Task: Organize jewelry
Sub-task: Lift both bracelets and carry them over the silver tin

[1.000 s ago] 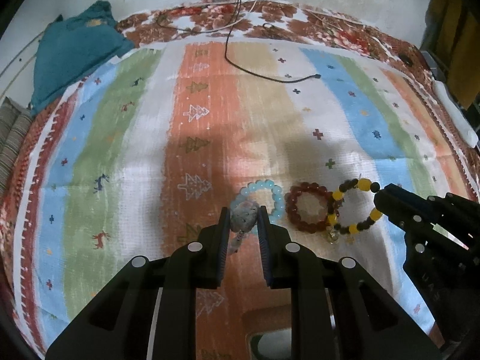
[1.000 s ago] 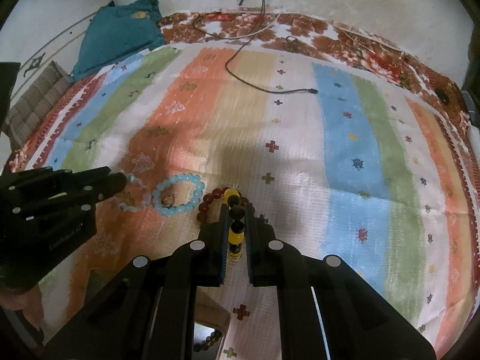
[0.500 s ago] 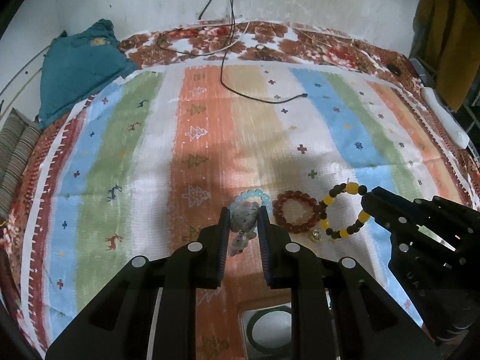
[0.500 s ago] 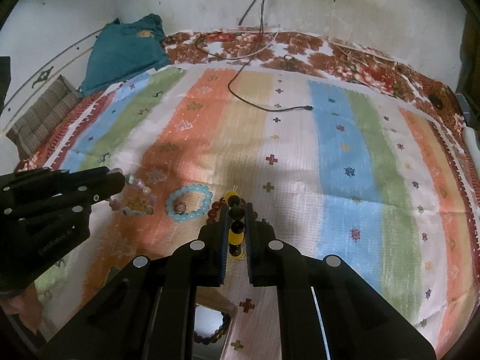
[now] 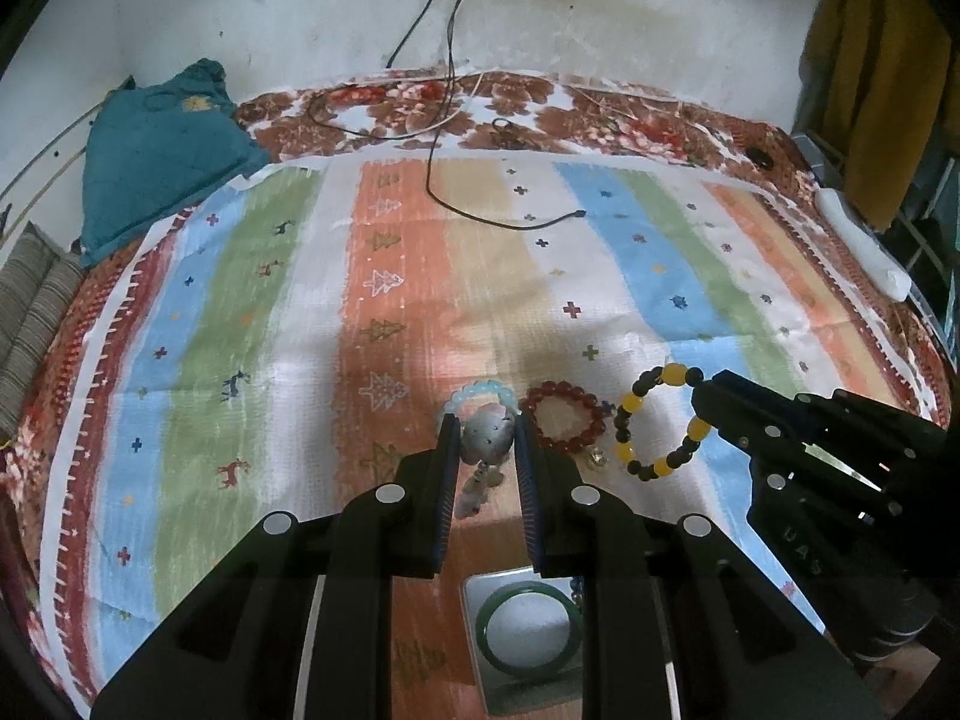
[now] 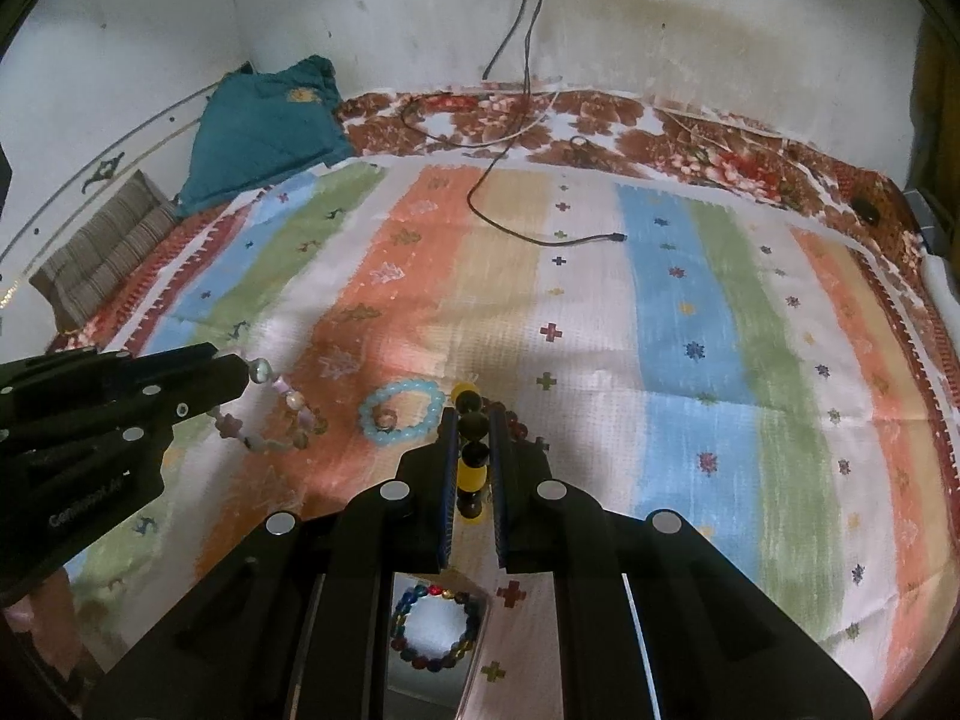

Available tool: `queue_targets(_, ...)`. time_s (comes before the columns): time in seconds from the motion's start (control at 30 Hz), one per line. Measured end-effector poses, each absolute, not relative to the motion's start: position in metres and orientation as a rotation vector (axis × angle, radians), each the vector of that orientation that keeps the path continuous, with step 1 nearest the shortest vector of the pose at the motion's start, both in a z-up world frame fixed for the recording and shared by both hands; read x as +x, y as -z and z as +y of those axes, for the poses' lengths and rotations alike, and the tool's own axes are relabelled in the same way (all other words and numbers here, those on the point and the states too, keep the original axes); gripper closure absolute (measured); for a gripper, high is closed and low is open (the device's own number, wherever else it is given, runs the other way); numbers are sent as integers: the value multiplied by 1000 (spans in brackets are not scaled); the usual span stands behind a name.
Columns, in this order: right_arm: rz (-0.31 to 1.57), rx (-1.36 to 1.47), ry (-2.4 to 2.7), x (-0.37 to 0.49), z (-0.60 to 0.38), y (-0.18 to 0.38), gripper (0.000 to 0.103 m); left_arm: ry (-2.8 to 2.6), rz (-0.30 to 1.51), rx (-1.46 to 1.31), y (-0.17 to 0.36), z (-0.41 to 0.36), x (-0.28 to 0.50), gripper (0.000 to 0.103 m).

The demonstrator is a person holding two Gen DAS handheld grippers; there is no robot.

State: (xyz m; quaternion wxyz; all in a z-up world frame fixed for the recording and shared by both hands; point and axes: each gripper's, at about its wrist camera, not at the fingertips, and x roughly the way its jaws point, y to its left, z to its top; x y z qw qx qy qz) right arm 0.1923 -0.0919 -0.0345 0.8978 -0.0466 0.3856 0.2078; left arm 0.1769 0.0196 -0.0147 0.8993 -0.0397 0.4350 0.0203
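My left gripper is shut on a pastel bead bracelet with a large grey bead between the pads; the rest hangs below. It shows hanging from the left gripper in the right wrist view. My right gripper is shut on a yellow-and-black bead bracelet, seen as a lifted loop in the left wrist view. A light blue bracelet and a dark red bracelet lie on the striped cloth. Below are compartments with a green bangle and a multicoloured bracelet.
A black cable lies across the far part of the cloth. A teal cushion and a striped cushion sit at the left edge. A white wall stands behind. A yellow garment hangs at the right.
Both grippers have risen and pulled back with their bracelets held. The cloth looks farther away and the two compartments below have come into view.
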Motion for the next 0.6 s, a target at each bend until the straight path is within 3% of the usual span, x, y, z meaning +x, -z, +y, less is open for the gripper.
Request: queue_targets(0.6,712,-129,-451,146,-100,16,92,7,858,-68,3,2,133,85)
